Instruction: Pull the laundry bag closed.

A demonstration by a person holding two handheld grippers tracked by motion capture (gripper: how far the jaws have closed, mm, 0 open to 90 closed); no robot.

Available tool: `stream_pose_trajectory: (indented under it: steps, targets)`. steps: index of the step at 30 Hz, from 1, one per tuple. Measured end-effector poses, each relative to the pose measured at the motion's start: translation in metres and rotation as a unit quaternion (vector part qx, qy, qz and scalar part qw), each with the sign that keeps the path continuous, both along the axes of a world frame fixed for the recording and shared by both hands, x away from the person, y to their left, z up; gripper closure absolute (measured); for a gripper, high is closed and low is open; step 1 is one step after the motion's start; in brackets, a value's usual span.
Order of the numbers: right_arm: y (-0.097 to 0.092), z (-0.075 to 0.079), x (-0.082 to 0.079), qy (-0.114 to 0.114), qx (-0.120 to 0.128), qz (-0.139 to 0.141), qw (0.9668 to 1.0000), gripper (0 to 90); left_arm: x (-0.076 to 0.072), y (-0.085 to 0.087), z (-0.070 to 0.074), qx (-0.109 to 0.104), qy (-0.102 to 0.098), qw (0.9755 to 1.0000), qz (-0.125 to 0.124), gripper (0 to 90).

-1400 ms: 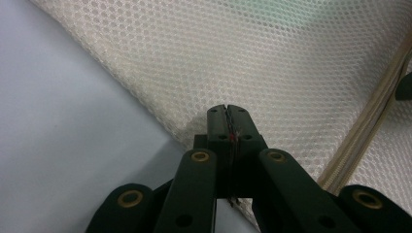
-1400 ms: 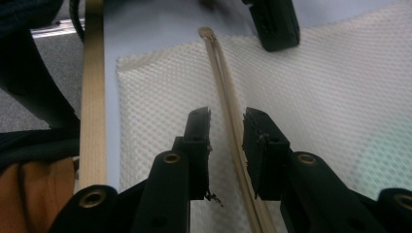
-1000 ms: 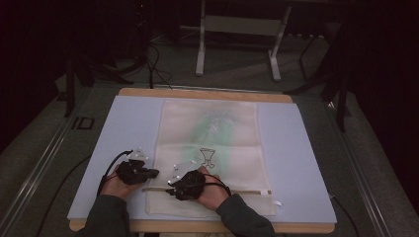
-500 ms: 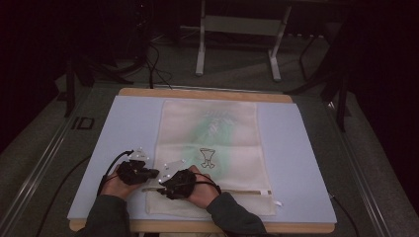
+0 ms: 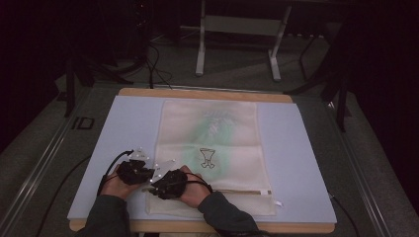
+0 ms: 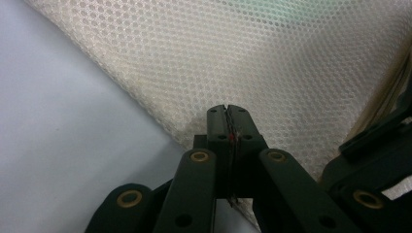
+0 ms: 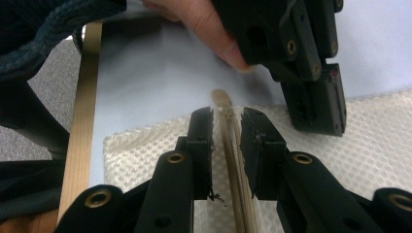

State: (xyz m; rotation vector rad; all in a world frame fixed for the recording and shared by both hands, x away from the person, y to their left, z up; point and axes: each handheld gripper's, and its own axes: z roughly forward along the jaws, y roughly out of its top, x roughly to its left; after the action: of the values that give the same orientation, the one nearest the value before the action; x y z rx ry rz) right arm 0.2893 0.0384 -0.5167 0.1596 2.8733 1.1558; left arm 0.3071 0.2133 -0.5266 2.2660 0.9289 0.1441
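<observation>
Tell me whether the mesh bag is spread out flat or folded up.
Spread flat: the mesh bag lies full length on the table, with no fold visible.

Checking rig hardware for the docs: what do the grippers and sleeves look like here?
Both are black. The left gripper has two flat fingers on jointed links with brass-coloured rivets. The right gripper has the same build. Each carries small white markers on top and trails a black cable. The sleeves are dark knit.
</observation>
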Motion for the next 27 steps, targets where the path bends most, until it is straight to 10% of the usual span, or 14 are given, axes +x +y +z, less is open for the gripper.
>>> stream_pose_trajectory:
  steps: [27]
  targets:
    - [0.034, -0.01, 0.001, -0.01, -0.02, 0.009, 0.9997, 75.5, 0.002, 0.006, 0.0, -0.016, 0.009, 0.9996, 0.021, 88.8]
